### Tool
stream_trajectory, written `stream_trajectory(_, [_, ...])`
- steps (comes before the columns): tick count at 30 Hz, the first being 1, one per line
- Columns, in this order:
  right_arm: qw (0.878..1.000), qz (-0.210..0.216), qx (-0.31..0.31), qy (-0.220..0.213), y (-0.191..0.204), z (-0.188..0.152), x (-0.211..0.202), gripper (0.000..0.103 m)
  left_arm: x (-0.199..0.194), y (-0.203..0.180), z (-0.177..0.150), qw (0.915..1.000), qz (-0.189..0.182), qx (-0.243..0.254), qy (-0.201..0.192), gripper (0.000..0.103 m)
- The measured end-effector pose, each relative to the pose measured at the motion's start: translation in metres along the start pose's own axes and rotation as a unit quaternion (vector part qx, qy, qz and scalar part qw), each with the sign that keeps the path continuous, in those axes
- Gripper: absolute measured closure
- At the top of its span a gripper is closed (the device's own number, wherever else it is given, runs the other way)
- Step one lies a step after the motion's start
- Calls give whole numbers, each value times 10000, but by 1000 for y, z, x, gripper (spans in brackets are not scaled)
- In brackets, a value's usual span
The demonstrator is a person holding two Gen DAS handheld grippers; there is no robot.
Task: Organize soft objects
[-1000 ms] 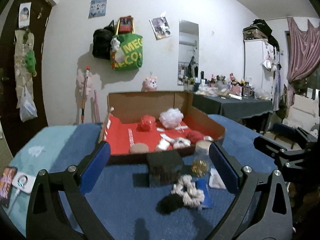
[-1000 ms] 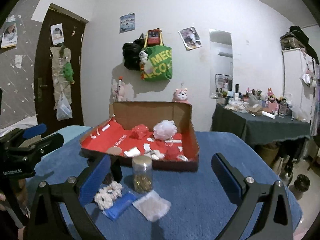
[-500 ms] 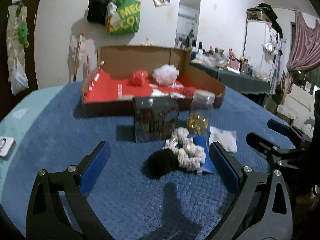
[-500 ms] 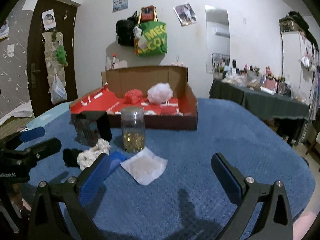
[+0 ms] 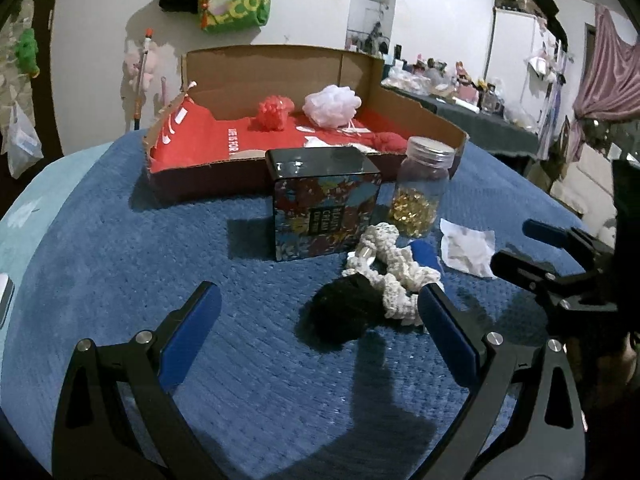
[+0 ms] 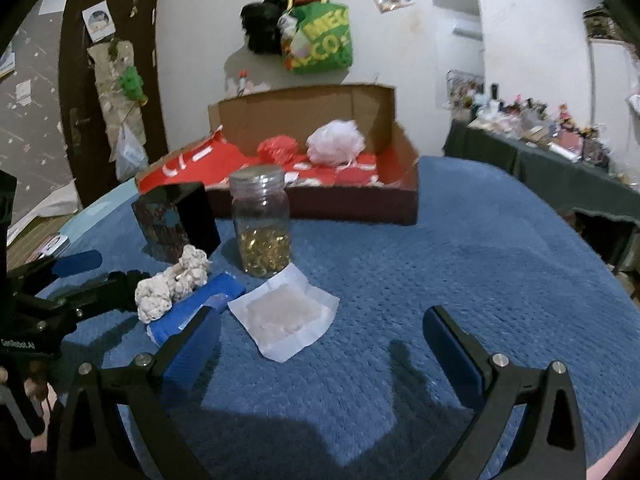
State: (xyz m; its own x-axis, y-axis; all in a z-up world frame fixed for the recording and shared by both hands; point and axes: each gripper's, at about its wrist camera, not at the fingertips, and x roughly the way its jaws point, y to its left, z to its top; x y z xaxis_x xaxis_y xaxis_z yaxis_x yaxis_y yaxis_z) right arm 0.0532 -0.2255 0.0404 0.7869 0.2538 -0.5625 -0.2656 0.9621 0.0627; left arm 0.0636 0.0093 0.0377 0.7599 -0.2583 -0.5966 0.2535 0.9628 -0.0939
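On the blue blanket point(image 5: 120, 264) lie a black fluffy ball point(image 5: 340, 312), a cream scrunchie point(image 5: 392, 268), a blue soft strip point(image 5: 426, 254) and a white square pad point(image 5: 466, 246). My left gripper point(image 5: 318, 298) is open, low over the blanket, its fingers either side of the black ball and apart from it. My right gripper point(image 6: 320, 316) is open just short of the white pad point(image 6: 284, 312), its left finger beside the blue strip point(image 6: 200, 300) and scrunchie point(image 6: 172, 284). Behind, a cardboard box point(image 6: 360, 200) holds a white pouf point(image 6: 336, 142) and a red pouf point(image 6: 278, 150).
A clear jar with gold contents point(image 5: 420, 188) and a dark patterned tin point(image 5: 324, 204) stand between the soft things and the box. A cluttered dark-clothed side table point(image 6: 540, 152) is at the right, a door point(image 6: 80, 100) at the left.
Both grippers have come down and forward towards the items on the blanket, which now look larger and nearer. Both have stayed open; nothing has been picked up.
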Motion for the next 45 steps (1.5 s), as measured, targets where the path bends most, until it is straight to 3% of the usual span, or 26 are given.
stream_trajectory(2, [9997,105,-70,199,0,4,9,0,3,4,2,9999,-51,63,108,4])
stream_trajectory(4, [9990,197,-128,390,0,7,18,0,7,5,4,9997,-98,116,205,12])
stream_trajectory(5, [9986,211,-173,460,1,8,22,0,10,6,5,9993,-161,151,300,21])
stream_trajectory(7, [9977,238,-269,571,5,11,27,1,16,8,7,9986,-239,183,441,30])
stream_trajectory(10, [9965,181,-437,684,10,14,33,9,24,11,6,9961,-579,104,658,52])
stream_trajectory(12, [9950,233,-578,775,16,13,37,29,26,11,7,9936,-873,85,713,73])
stream_trajectory(13, [9940,311,-640,835,19,11,40,49,27,10,7,9926,-961,97,735,73])
stream_trajectory(15, [9940,444,-652,752,20,9,37,65,28,8,6,9903,-1136,105,793,74])
stream_trajectory(16, [9942,506,-615,718,20,9,35,86,26,7,6,9905,-1128,133,775,74])
stream_trajectory(29, [9921,1141,-488,210,46,21,0,86,-2,-3,20,9908,-1271,253,395,74])
stream_trajectory(45, [9915,1190,-467,222,51,20,0,86,1,-4,23,9907,-1276,256,388,74])
